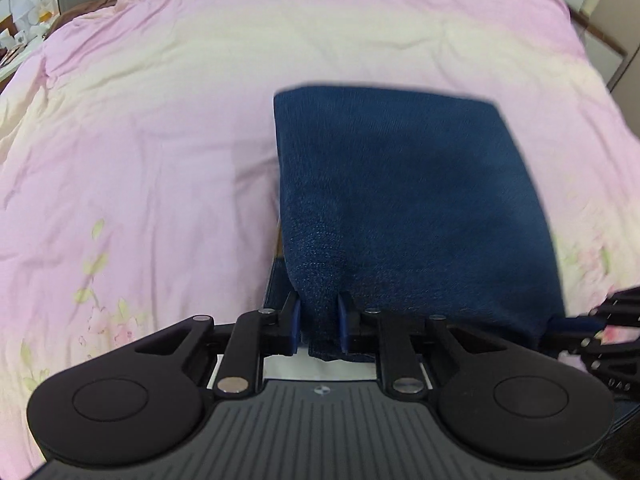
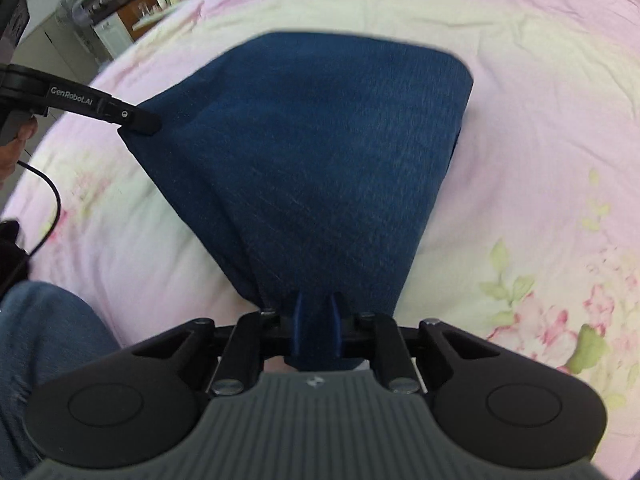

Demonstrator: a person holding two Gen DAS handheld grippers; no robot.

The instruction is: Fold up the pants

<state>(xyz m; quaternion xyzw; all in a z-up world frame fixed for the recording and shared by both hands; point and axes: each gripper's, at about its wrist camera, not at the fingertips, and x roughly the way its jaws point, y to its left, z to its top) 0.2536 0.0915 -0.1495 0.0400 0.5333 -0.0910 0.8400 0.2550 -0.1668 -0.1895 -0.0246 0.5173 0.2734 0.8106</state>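
The dark blue pants are held up over the pink bedspread, hanging away from both grippers as a folded panel. My left gripper is shut on the near left corner of the pants. My right gripper is shut on the near right corner of the pants. In the right wrist view the left gripper pinches the cloth's left corner. In the left wrist view the right gripper shows at the right edge, on the cloth's corner.
The pink floral bedspread covers the whole bed. A bedside table with small items stands at the far left. Shelves and a counter lie beyond the bed. The person's jeans-clad leg is at the near left.
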